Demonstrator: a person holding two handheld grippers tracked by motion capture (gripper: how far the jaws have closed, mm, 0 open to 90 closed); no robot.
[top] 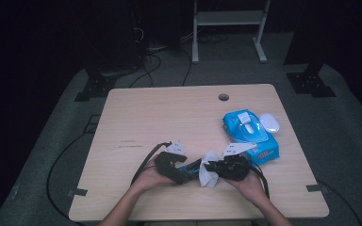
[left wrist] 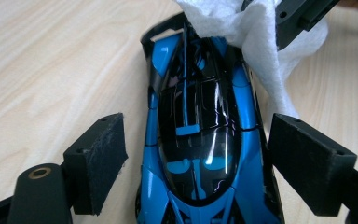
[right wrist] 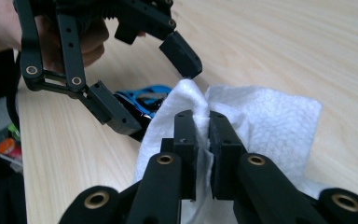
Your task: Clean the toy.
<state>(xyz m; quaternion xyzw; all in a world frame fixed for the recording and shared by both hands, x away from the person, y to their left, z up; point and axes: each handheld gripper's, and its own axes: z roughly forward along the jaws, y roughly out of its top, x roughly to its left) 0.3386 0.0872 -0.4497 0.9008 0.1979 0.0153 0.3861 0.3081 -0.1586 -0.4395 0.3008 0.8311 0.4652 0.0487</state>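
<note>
Right gripper [right wrist: 203, 140] fingers clamped on the white wipe [right wrist: 265, 126]. Left gripper [left wrist: 196, 163] fingers apart, straddling the blue toy car [left wrist: 200, 140] without touching, near the tabletop's [top: 169, 113] front edge.

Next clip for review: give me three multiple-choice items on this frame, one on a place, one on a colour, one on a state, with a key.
1. Where does the pack of wipes lie on the table?
A. Toward its right edge
B. At its far left corner
C. Over the round hole

2. What colour is the toy car?
A. Red and white
B. Blue and black
C. Yellow

3. How do the right tongs stand?
A. Wide open, nothing in them
B. Shut on the toy car
C. Shut on the white wipe

Key:
1 A, the high view shows the pack near the right edge.
2 B, the left gripper view shows blue bodywork with a black top.
3 C, the right gripper view shows the pads pinching the wipe.
</note>
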